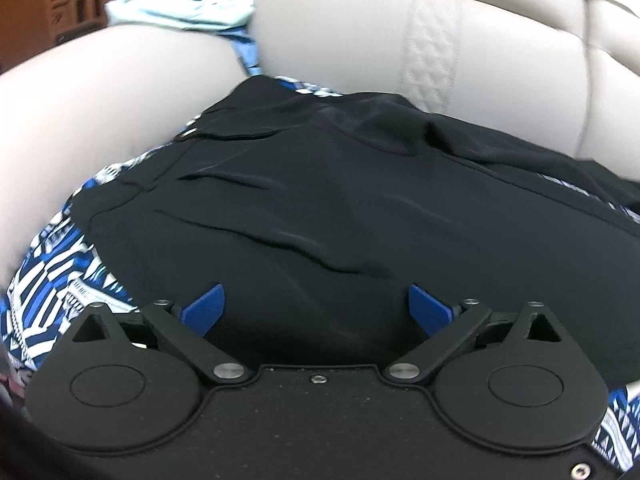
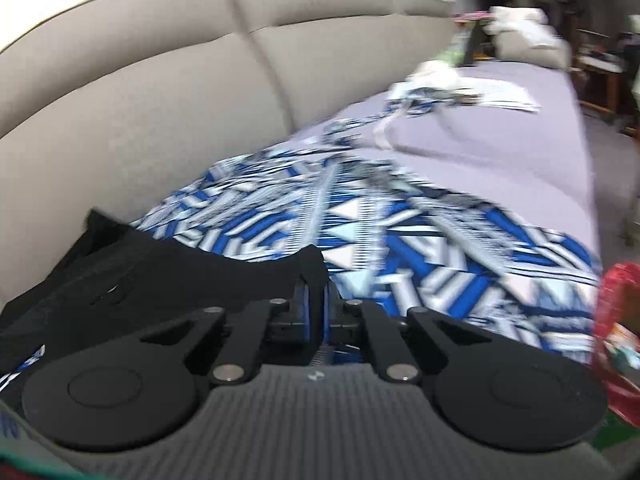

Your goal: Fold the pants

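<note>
The black pants (image 1: pixel 352 208) lie rumpled on a blue-and-white patterned cloth (image 1: pixel 52 268) spread over the seat of a beige sofa (image 1: pixel 480 40). In the left wrist view the pants fill the middle of the frame, the sofa back rising at twelve o'clock and the patterned cloth showing at eight o'clock. The left gripper (image 1: pixel 316 310) hovers over the dark fabric with its blue fingers (image 1: pixel 204 308) spread wide, nothing between them. In the right wrist view the pants (image 2: pixel 160 280) sit at nine o'clock, and the patterned cloth (image 2: pixel 440 240) runs away toward two o'clock. The right gripper (image 2: pixel 316 304) has its jaws pressed together, pinching a raised corner of the pants' edge.
</note>
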Motion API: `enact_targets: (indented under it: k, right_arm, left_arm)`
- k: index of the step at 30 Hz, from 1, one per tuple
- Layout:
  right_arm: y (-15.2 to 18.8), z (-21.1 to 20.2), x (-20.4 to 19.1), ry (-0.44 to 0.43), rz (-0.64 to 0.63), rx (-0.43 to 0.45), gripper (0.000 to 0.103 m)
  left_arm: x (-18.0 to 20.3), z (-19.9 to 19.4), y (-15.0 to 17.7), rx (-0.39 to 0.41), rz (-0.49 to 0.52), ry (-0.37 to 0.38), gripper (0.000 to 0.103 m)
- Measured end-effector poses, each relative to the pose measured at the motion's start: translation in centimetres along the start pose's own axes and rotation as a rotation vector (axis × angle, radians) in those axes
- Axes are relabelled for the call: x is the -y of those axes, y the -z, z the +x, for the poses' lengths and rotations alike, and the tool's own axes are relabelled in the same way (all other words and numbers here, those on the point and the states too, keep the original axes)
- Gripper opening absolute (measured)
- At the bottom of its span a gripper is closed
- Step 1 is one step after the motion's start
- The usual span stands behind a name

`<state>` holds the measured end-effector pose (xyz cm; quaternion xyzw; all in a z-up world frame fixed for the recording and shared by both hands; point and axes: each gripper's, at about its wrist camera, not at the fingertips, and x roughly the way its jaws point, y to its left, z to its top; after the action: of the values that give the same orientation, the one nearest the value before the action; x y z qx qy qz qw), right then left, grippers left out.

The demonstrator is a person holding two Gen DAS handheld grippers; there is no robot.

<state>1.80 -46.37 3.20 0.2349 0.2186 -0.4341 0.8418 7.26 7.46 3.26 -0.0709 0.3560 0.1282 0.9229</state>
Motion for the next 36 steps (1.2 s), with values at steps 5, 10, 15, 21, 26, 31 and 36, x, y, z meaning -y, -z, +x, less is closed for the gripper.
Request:
enact_targets:
  k: [5, 10, 15, 21, 26, 31, 36]
  right_arm:
    - [0.3, -1.8, 2.2, 0.101, 0.023, 0.007, 0.009]
    - [0.1, -3.6, 0.6, 0.111, -0.04, 0.063, 0.06]
    - [-0.5, -5.5, -4.0, -0.205, -0.055, 0.013, 0.086]
    - [-0.8, -4.5, -14.0, -0.413, -0.1, -0.083, 0.094]
    - [-2.1, -1.5, -21.5, -0.408, -0.113, -0.147, 0.097]
    - [-2.6, 2.6, -28.4, -0.322, -0.195, -0.169, 0.1]
    - [-0.8, 7.3, -34.6, -0.222, -0.288, -0.22, 0.1]
  left_arm:
    - [-2.2, 0.4, -0.8, -0.014, -0.071, -0.011, 0.099]
    - [-3.7, 0.5, -4.3, -0.018, -0.132, 0.028, 0.101]
    - [-4.7, 1.7, -10.8, -0.033, -0.226, 0.099, 0.102]
    - [-3.7, 6.8, -19.0, -0.063, -0.292, 0.083, 0.102]
    - [-3.0, 14.2, -24.0, -0.121, -0.366, -0.008, 0.102]
    - [-3.4, 21.5, -25.9, -0.147, -0.484, -0.103, 0.102]
    - [-3.3, 26.5, -26.0, -0.171, -0.518, -0.191, 0.102]
